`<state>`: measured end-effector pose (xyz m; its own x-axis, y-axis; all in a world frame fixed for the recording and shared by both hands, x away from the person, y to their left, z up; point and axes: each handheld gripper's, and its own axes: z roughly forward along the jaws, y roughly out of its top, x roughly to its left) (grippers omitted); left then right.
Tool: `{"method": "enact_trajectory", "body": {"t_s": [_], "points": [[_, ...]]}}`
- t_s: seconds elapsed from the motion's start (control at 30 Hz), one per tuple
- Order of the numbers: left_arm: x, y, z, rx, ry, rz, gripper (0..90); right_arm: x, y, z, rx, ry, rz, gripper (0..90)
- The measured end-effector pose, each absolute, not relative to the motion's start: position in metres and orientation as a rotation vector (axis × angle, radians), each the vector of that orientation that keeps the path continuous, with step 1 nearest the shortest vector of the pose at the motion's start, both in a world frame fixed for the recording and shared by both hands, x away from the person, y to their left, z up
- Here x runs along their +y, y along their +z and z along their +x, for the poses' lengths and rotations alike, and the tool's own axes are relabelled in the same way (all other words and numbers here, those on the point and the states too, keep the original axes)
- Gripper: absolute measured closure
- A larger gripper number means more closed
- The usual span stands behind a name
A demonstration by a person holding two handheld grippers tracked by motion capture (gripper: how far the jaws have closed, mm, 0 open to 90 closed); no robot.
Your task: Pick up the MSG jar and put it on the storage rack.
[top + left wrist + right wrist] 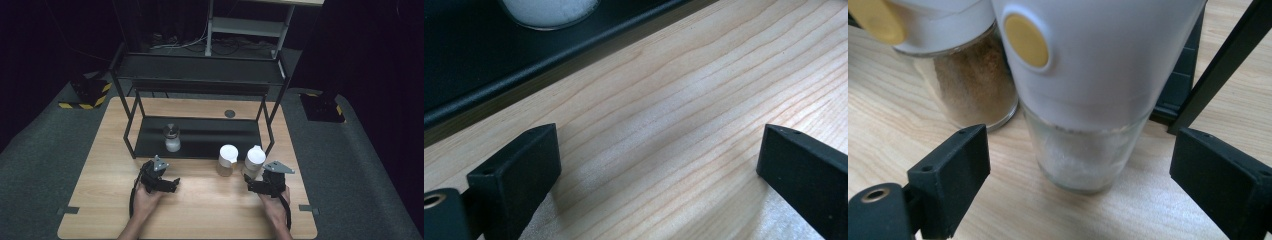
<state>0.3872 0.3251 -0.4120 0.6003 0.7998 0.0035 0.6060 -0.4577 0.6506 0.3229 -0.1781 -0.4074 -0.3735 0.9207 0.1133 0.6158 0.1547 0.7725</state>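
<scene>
A white-capped glass shaker (1088,100) holding pale grains is seen standing on the wooden table (200,210), just in front of the right gripper (1078,165). The jaws of that gripper are spread wide to either side of the shaker, clear of the glass, and nothing is gripped. A second shaker (965,75), filled with brown powder, is set just beside the first. The left gripper (659,150) is held wide open and empty over bare wood, near the black shelf rack (200,137).
</scene>
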Motion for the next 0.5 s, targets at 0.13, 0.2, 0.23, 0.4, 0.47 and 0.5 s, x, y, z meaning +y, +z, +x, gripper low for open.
{"method": "enact_trajectory", "body": {"t_s": [0.13, 0.2, 0.23, 0.4, 0.47, 0.5], "points": [[0.325, -0.4121, 0.3872, 1.109, 0.411, 2.216, 3.9, -0.1776, -0.4069, 0.3263, 2.038, 1.08, 1.476, 9.2], [0.325, -0.4121, 0.3872, 1.108, 0.412, 2.216, 3.9, -0.1772, -0.4063, 0.3275, 2.028, 1.08, 1.481, 9.8], [0.325, -0.4121, 0.3872, 1.108, 0.412, 2.216, 3.9, -0.1773, -0.4059, 0.3281, 2.026, 1.081, 1.482, 10.1], [0.325, -0.4122, 0.3871, 1.109, 0.412, 2.215, 3.9, -0.1771, -0.4057, 0.3298, 2.008, 1.093, 1.487, 10.4], [0.325, -0.4122, 0.3871, 1.109, 0.412, 2.215, 3.9, -0.1758, -0.4057, 0.3318, 2.004, 1.097, 1.488, 11.0], [0.3251, -0.4121, 0.3872, 1.107, 0.413, 2.217, 3.9, -0.1752, -0.406, 0.333, 2.005, 1.1, 1.486, 11.4]]}}
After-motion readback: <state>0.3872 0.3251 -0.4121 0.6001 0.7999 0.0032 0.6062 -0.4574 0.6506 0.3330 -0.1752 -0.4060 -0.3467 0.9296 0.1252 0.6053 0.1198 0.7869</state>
